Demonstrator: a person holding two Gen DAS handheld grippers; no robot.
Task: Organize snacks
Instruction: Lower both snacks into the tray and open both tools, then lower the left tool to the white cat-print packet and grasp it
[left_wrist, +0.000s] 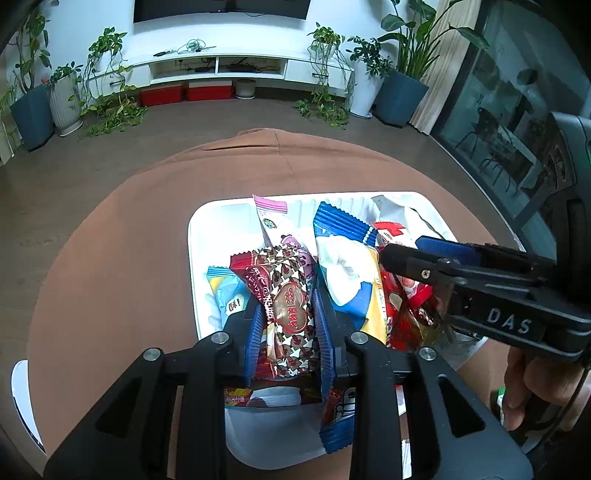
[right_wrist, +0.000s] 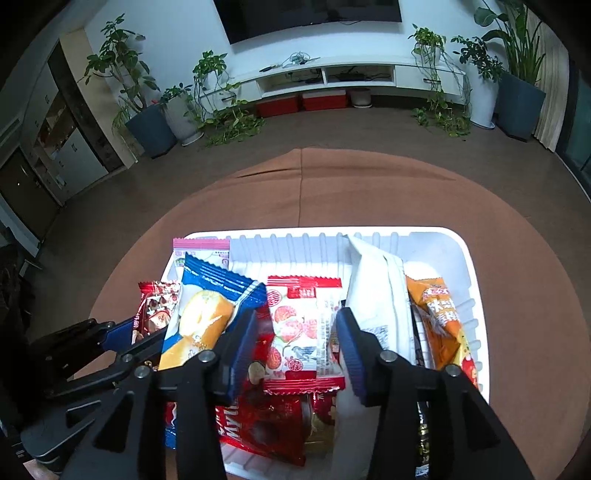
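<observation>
White tray (right_wrist: 476, 295): sat on a brown cloth (right_wrist: 369, 192) in the lower middle of both views, packed with snack packets.
Left gripper (left_wrist: 287, 325): bottom centre of the left view; its blue pads touched both sides of a brown dotted packet (left_wrist: 290, 314) standing upright between them. Whether they pressed it or had let go could not be told.
Right gripper (right_wrist: 299, 354): bottom centre of the right view, jaws apart over the tray, pads clear of a strawberry packet (right_wrist: 303, 328) lying between them.
Blue-and-yellow packet (right_wrist: 207, 317): left of the strawberry packet in the right view, leaning over the right gripper's left finger.
White packet (right_wrist: 380, 295): just right of the right gripper, tilted.
Orange packet (right_wrist: 439, 317): at the tray's right wall.
Pink-topped packet (left_wrist: 271, 218): upright at the tray's far side, above the brown dotted one.
Hand (left_wrist: 535, 384): lower right of the left view, holding the right gripper.
</observation>
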